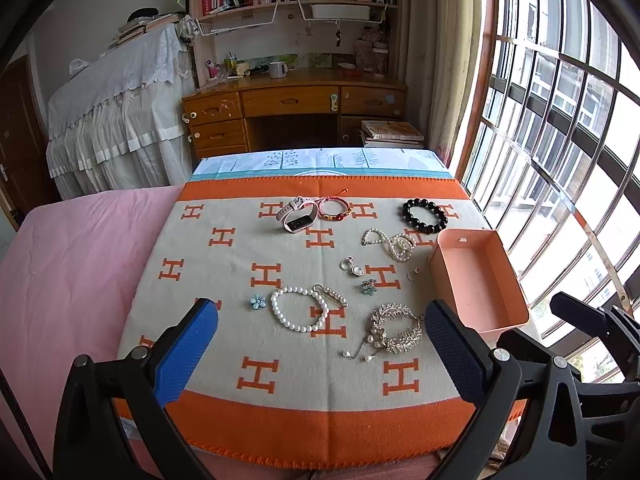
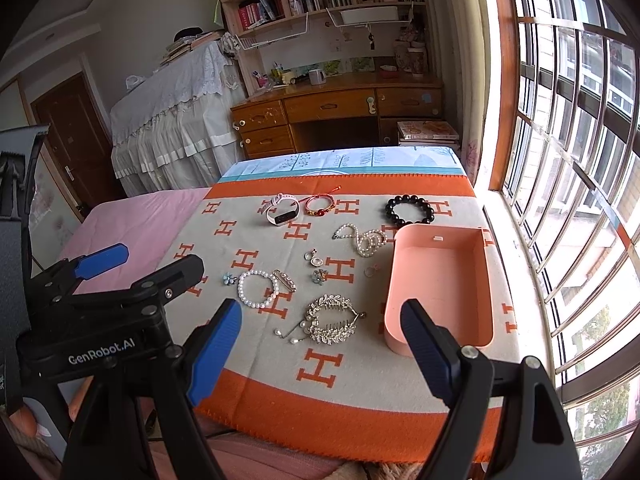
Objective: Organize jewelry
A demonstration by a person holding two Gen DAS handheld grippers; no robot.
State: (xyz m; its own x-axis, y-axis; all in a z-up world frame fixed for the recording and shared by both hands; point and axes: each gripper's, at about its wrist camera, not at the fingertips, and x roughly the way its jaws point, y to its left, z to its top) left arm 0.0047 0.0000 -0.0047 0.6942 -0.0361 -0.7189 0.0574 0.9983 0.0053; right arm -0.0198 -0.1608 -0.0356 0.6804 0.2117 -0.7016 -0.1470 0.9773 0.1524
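Observation:
Jewelry lies spread on an orange and grey blanket (image 1: 248, 384). A pearl bracelet (image 1: 299, 309), a silver hair comb (image 1: 394, 330), a black bead bracelet (image 1: 425, 215), a pearl necklace (image 1: 394, 243), a red cord bracelet (image 1: 333, 207) and a white smartwatch (image 1: 296, 216) rest there. An empty pink box (image 1: 478, 280) (image 2: 442, 288) sits at the right. My left gripper (image 1: 322, 354) hovers open near the front edge. My right gripper (image 2: 322, 354) is open too, above the hair comb (image 2: 330, 320). The left gripper (image 2: 140, 258) also shows at the left in the right wrist view.
Small pendants (image 1: 352, 267), flower brooches (image 1: 258, 301), a ring (image 1: 413, 274) and a pin (image 1: 331, 294) dot the blanket. A pink sheet (image 1: 80, 264) lies left. A barred window (image 1: 560, 140) runs along the right. A wooden desk (image 1: 296, 108) stands behind.

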